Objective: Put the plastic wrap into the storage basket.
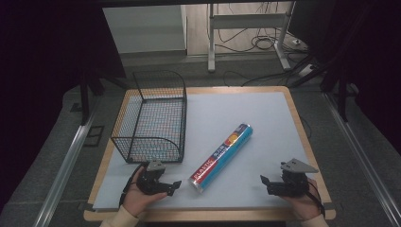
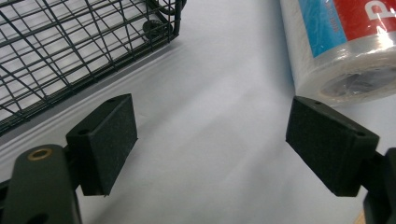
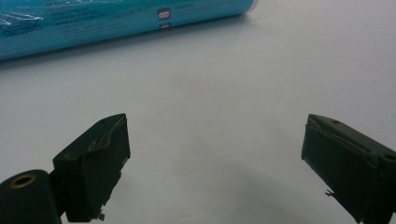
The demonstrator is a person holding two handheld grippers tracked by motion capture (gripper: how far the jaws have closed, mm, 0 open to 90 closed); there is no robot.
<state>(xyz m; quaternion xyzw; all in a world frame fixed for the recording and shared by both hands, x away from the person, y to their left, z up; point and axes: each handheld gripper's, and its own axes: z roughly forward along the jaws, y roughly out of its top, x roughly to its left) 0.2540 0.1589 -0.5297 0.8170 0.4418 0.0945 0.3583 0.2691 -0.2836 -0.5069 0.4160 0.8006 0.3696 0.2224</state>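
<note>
A roll of plastic wrap (image 1: 221, 157) in a blue and red wrapper lies slantwise on the white mat, its near end toward me. My left gripper (image 1: 174, 186) rests near the front edge, just left of that near end, jaws wide open and nothing between them. In the left gripper view the roll's clear end (image 2: 345, 56) sits just beyond the right pad (image 2: 329, 142), apart from it. My right gripper (image 1: 265, 182) rests at the front right, open and empty, pointing left toward the roll. In the right gripper view the blue roll (image 3: 116, 23) lies across the top.
A black wire basket (image 1: 151, 120) stands on the mat's left side, just behind my left hand; its mesh corner (image 2: 70, 42) shows close by in the left gripper view. The white mat (image 1: 265, 118) covers a wooden table, with dark floor, rails and cables around it.
</note>
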